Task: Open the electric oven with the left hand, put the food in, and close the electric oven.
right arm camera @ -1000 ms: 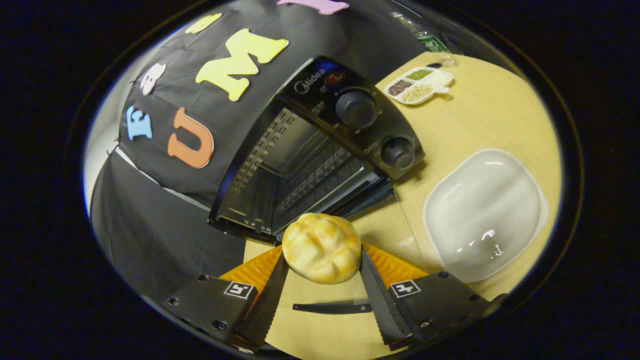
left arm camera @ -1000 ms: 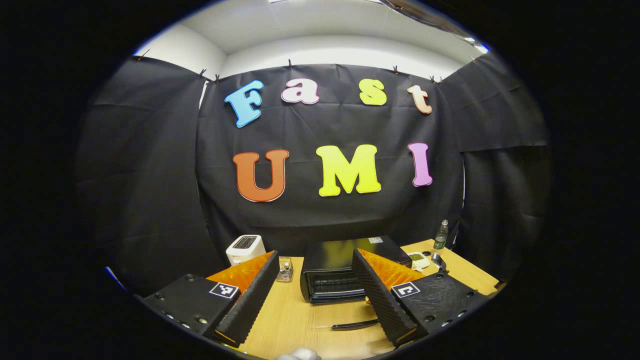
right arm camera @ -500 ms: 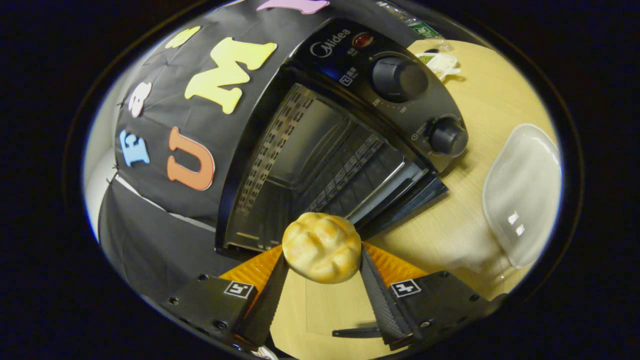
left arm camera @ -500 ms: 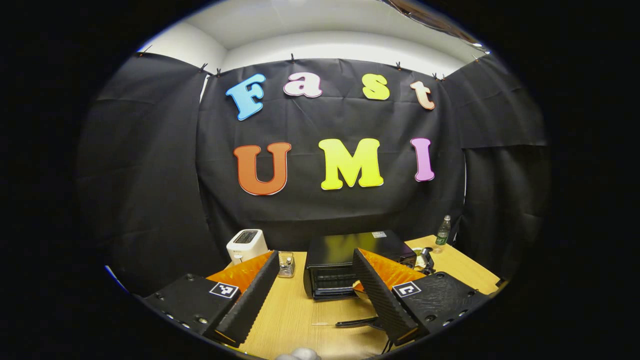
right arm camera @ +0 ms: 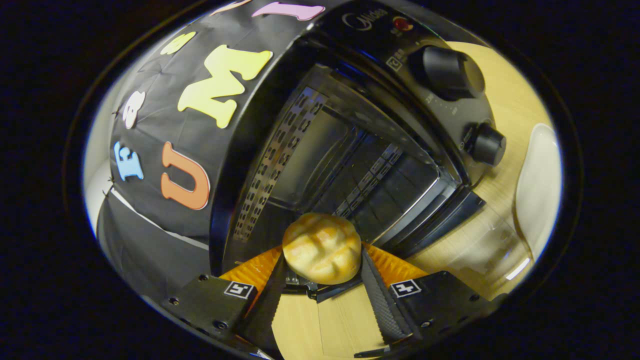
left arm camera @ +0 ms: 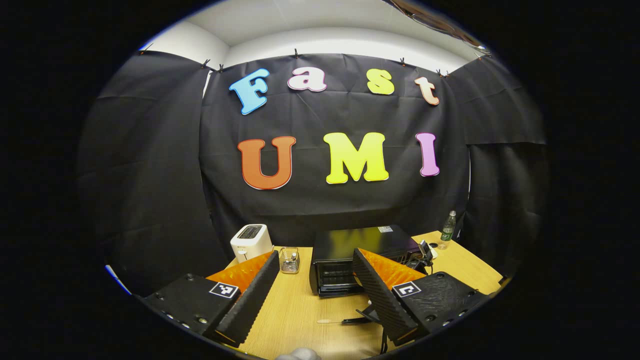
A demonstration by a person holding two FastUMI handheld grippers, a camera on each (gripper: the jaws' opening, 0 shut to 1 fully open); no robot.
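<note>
The bread roll (right arm camera: 321, 247) sat clamped between both fingers of the right hand-held gripper (right arm camera: 322, 280), right at the mouth of the electric oven (right arm camera: 350, 165). The oven stood open, its glass door (right arm camera: 470, 240) folded down onto the counter (right arm camera: 505, 100), the wire rack (right arm camera: 370, 175) bare inside. Writing on the oven's control panel was too warped and cut off to make out; two dark knobs (right arm camera: 450, 72) sat on that panel under a small red lamp (right arm camera: 399, 23). A white plate (right arm camera: 537, 185) lay on the counter just beside the door.

The left hand-held gripper (left arm camera: 310, 295) hung released, fingers wide apart with nothing between them, held back from the oven and above the counter. Ahead of it stood a white toaster (left arm camera: 250, 241), a small wire basket (left arm camera: 289, 260) whose contents were too small to tell, and a green bottle (left arm camera: 448, 231) at the far right.
</note>
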